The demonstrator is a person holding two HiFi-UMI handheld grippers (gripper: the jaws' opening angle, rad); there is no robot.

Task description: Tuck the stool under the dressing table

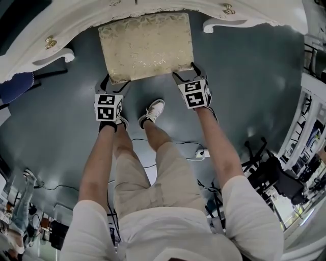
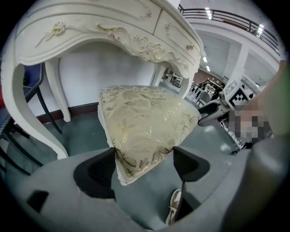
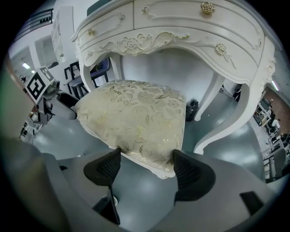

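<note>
Left gripper [image 1: 116,81] clamps the near-left corner of the stool [image 1: 146,46] cushion. Right gripper [image 1: 186,72] clamps the near-right corner. Stool's far edge meets white dressing table [image 1: 66,20] front.

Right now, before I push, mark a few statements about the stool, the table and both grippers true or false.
1. The left gripper and the right gripper each have a near corner of the stool cushion between their jaws. True.
2. The dressing table is dark wood. False: it is white, with gold knobs.
3. A white shoe stands on the floor between the grippers. True.
4. The stool cushion is plain blue. False: it is cream with a gold leaf pattern.
</note>
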